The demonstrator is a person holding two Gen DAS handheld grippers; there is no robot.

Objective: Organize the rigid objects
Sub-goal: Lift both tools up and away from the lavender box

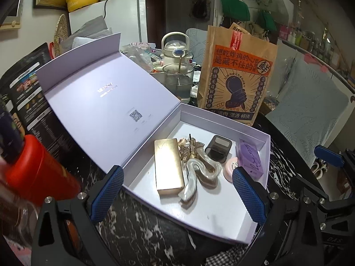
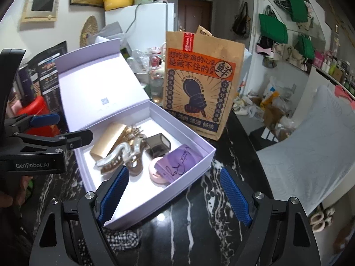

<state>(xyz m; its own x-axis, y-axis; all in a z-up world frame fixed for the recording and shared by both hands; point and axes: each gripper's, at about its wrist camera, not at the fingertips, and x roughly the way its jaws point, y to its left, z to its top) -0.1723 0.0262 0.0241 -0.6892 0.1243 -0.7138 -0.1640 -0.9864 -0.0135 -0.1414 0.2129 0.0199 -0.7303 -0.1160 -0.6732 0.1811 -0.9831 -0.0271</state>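
Ahead of both your grippers spreads the black marble table [image 2: 199,210], and on it, straight in front of your tools, sits the pale lilac box [image 1: 221,221] with its lid [image 1: 106,102] swung up and back, away from you. Beyond the box's far side stands the brown paper bag [image 2: 195,82] with its orange banner. Past your left gripper's left finger sits a red canister [image 1: 42,168].

Your left gripper [image 1: 177,195] is released: its blue pads stand wide apart over the box's near part, with nothing pressed between them. Your right gripper [image 2: 175,199] is likewise let go, its jaws spread across the box's near right corner and the bare marble, gripping nothing.

Everything you are sorting lies inside the box. Between your left gripper's fingers, just ahead, lies the gold rectangular case [image 1: 168,166]. Touching its right edge is the pearly hair claw [image 1: 195,177], with a gold-toned claw clip [image 1: 188,148] tangled just beyond it. Farther ahead sits the dark smoky square case [image 1: 218,149]. Beyond your left gripper's right finger lies the purple carton [image 1: 250,159], tilted against the box's right wall, and the small pink round compact [image 1: 230,168] is partly tucked under its near edge.
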